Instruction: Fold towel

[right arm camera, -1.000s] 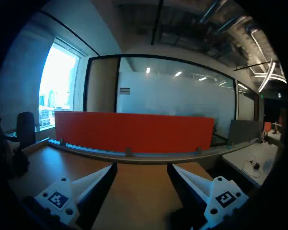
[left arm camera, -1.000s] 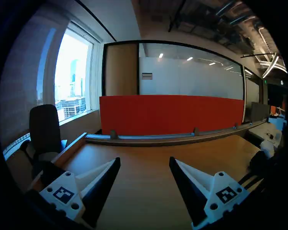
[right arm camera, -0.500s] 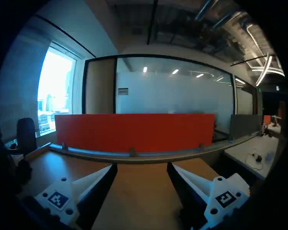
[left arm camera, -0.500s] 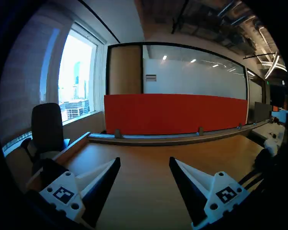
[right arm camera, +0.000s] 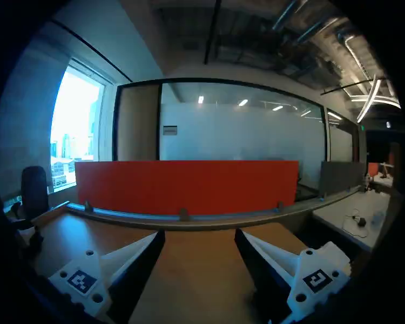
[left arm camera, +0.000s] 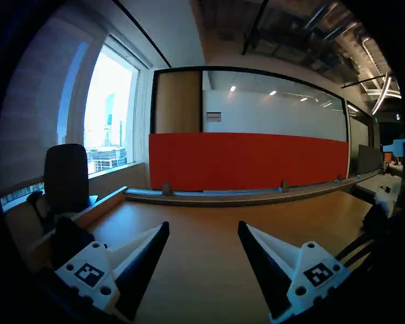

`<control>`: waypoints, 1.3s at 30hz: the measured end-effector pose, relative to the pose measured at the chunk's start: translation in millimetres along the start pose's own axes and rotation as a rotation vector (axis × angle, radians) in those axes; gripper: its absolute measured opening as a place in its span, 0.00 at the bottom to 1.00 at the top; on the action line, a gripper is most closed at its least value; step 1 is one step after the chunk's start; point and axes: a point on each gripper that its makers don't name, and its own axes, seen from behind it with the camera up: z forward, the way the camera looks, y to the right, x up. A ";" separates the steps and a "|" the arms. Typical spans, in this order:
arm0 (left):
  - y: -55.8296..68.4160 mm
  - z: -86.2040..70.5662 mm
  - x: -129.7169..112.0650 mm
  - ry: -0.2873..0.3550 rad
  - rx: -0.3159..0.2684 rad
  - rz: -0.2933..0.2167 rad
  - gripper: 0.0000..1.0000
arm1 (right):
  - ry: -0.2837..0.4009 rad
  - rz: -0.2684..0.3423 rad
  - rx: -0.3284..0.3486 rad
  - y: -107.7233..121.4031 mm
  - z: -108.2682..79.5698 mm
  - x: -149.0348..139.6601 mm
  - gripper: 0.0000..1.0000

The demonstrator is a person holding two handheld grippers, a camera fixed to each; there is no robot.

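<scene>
My left gripper (left arm camera: 202, 229) is open above a bare wooden desk (left arm camera: 213, 259), nothing between its white fingers (left arm camera: 143, 245). My right gripper (right arm camera: 200, 237) is open too, held level over the same wooden desk (right arm camera: 197, 275), its white fingers (right arm camera: 267, 251) apart with nothing between them. At the right edge of the left gripper view a dark shape (left arm camera: 376, 218) shows, likely the other gripper or the hand holding it. Both cameras look along the desk toward the red divider.
A red divider panel (left arm camera: 245, 161) on a grey rail (left arm camera: 218, 191) closes the far desk edge. A black office chair (left arm camera: 66, 181) stands left by the window (left arm camera: 108, 127). Another desk (right arm camera: 353, 213) with small items lies to the right. A glass wall (right arm camera: 240, 132) stands behind.
Both views have swung slightly: the divider and window have shifted a little to the right in the left gripper view, and the scene has levelled in the right one. The fingers stay equally apart.
</scene>
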 end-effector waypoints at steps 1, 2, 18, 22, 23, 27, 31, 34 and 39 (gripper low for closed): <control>0.9 0.0 -2.6 0.005 -0.002 -0.002 0.94 | 0.002 -0.003 -0.001 -0.8 0.0 -0.9 1.00; 1.9 0.0 -5.4 0.011 -0.005 -0.004 0.94 | 0.005 -0.006 -0.001 -1.6 0.1 -2.0 1.00; 4.9 3.8 -63.6 0.048 0.012 -0.007 0.94 | 0.032 0.011 -0.001 -5.8 4.4 -37.8 1.00; 5.8 4.9 -76.4 0.054 0.014 -0.015 0.94 | 0.036 0.013 -0.003 -2.5 6.7 -48.6 1.00; 5.8 5.0 -79.2 0.057 0.015 -0.017 0.94 | 0.036 0.015 -0.005 -1.5 7.4 -51.8 1.00; 4.3 5.0 -86.6 0.058 0.022 -0.017 0.94 | 0.030 0.026 -0.001 -1.2 9.8 -64.3 1.00; 2.4 4.5 -91.2 0.059 0.029 -0.013 0.94 | 0.026 0.025 0.001 -0.6 12.5 -72.1 1.00; 0.5 3.9 -94.3 0.059 0.035 -0.012 0.94 | 0.025 0.023 0.003 -0.1 13.7 -74.5 1.00; -0.2 3.1 -96.0 0.066 0.036 -0.004 0.94 | 0.026 0.027 0.005 0.9 13.0 -75.0 1.00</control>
